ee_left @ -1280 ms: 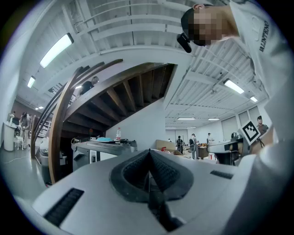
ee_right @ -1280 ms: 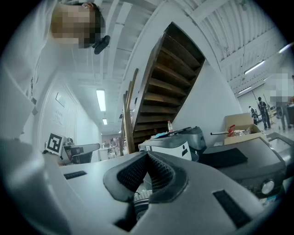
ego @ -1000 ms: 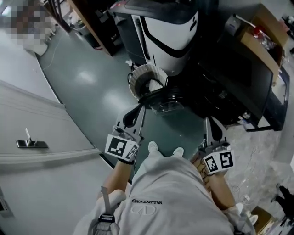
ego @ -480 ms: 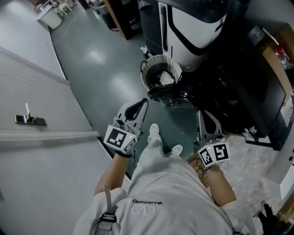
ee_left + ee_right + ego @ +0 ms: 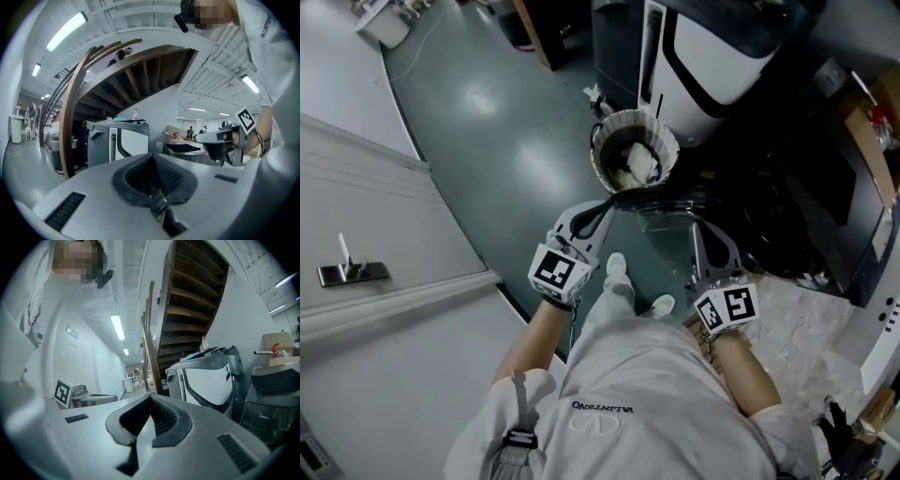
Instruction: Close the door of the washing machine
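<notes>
Open floor (image 5: 478, 131) lies left of the washing machine (image 5: 722, 56); left gripper (image 5: 598, 213) and right gripper (image 5: 701, 236), jaws together and empty, sit just beside its dark door (image 5: 667, 201).

Washing machine (image 5: 712, 56): white, black trim | door (image 5: 664, 201): dark, round, swung open, low | drum opening (image 5: 611, 141): ribbed rim, pale laundry (image 5: 643, 165) inside

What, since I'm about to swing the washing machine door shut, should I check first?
1. Left gripper shut and empty: ok.
2. Right gripper shut and empty: ok.
3. Door closed: not ok, it stands open.
4. Left gripper touching the door: cannot tell; its tip is right at the door's edge.
5. Basket clear of the door's swing: cannot tell; it stands close beside the door.
</notes>
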### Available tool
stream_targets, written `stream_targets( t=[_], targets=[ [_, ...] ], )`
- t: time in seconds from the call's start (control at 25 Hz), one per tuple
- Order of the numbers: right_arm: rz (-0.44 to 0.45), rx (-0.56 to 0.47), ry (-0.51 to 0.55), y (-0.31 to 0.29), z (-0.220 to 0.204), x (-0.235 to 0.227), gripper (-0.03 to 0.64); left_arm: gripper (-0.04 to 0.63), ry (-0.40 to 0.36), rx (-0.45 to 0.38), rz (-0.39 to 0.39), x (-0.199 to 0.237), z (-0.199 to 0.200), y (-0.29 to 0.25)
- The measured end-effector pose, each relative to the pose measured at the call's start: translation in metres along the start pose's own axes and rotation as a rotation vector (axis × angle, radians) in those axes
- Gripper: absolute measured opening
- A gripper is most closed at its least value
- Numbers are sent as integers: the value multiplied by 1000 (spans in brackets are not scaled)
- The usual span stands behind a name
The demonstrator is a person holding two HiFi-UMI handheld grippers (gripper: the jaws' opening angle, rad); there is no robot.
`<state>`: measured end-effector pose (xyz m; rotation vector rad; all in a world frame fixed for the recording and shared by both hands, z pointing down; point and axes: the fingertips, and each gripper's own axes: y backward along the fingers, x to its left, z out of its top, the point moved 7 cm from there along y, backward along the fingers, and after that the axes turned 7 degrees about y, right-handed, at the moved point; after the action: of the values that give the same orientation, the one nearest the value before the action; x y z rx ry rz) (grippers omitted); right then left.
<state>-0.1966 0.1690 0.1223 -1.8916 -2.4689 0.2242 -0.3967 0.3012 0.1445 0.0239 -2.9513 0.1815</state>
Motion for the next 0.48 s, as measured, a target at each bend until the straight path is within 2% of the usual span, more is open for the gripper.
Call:
stream_targets(
  t=[0.24,0.48],
  targets=[
    [5,82,18,-70,-26,13,11,3,32,66,-42,44,-32,-22],
    [79,164,12,-124,-54,27,11,11,56,107,-59,74,-56,-44]
  ],
)
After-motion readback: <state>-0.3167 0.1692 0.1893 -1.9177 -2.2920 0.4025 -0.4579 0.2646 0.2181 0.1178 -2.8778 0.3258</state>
